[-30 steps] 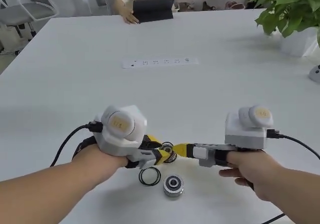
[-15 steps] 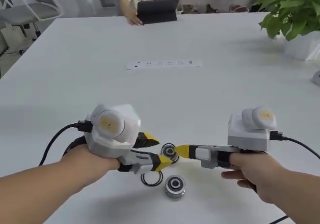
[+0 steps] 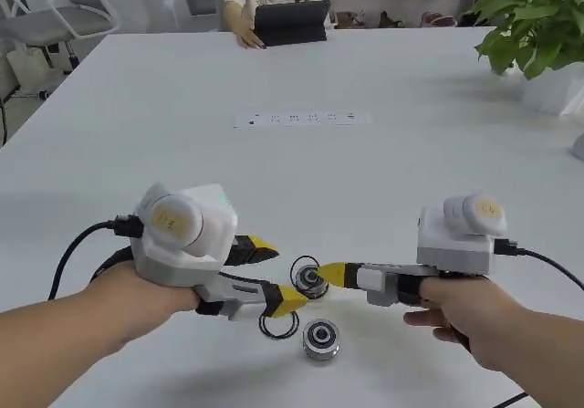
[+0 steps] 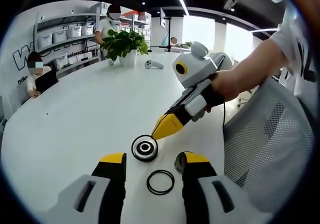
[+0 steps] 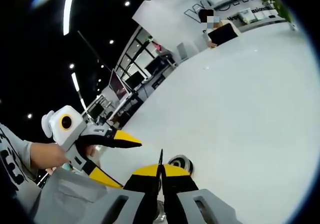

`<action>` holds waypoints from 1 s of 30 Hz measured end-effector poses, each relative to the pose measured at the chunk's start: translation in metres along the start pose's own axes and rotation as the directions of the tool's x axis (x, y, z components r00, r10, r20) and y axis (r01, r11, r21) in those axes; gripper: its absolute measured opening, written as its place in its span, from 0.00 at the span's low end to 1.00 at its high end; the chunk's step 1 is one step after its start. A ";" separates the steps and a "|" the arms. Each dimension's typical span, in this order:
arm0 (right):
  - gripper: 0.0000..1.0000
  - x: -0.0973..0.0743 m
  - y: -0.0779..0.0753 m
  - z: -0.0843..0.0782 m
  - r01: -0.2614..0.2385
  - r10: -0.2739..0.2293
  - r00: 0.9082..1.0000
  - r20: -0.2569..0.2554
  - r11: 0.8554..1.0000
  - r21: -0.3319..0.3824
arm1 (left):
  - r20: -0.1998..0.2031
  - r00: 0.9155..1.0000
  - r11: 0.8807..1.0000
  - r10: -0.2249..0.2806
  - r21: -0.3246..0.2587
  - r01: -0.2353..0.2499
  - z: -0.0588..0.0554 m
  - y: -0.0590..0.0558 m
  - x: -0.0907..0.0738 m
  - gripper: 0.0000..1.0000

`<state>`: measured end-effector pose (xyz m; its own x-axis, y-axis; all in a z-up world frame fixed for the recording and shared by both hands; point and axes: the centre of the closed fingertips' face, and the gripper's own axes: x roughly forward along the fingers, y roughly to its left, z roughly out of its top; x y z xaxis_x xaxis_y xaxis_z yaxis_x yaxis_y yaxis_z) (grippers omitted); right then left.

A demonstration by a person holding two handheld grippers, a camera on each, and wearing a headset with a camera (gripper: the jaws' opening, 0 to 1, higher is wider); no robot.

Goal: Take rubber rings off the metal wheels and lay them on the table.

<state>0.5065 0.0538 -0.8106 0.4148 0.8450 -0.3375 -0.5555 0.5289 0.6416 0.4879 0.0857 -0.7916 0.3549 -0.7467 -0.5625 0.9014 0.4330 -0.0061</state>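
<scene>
Head view, lower middle: the right gripper (image 3: 322, 275), jaws pressed together, touches the rim of the metal wheel (image 3: 308, 281) on the counter (image 3: 365, 180), probably to peel its rubber ring (image 3: 297, 268), while the left gripper (image 3: 281, 272), jaws wide, waits beside, a loose ring (image 3: 277, 326) lying below.

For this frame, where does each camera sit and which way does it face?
Head view: on the person's head, looking forward and down at the table; both forearms show, with left tool and right tool.
Left gripper view: rides the left tool, faces the metal wheel and the right tool; own open jaws show.
Right gripper view: rides the right tool, faces the left tool; own shut jaws seemingly pinch a rubber ring.
Shared: all three show the wheel.
</scene>
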 end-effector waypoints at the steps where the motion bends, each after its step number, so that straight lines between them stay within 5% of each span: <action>1: 0.00 0.000 0.001 0.000 -0.002 0.002 1.000 0.000 1.000 0.000 | 0.000 1.000 1.000 0.000 0.000 0.000 0.000 0.000 -0.001 0.42; 15: 0.00 0.006 0.018 -0.005 -0.050 0.050 0.998 -0.027 0.999 0.002 | 0.012 1.000 1.000 0.009 0.000 -0.009 -0.005 -0.001 -0.029 0.52; 30: 0.00 0.013 0.031 -0.023 -0.107 0.106 0.988 -0.114 0.994 0.001 | 0.021 1.000 0.999 0.021 -0.032 -0.021 -0.009 -0.005 -0.041 0.60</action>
<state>0.4782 0.0836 -0.8108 0.2686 0.8998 -0.3438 -0.5959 0.4357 0.6746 0.4666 0.1183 -0.7758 0.3791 -0.7478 -0.5451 0.8854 0.4644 -0.0214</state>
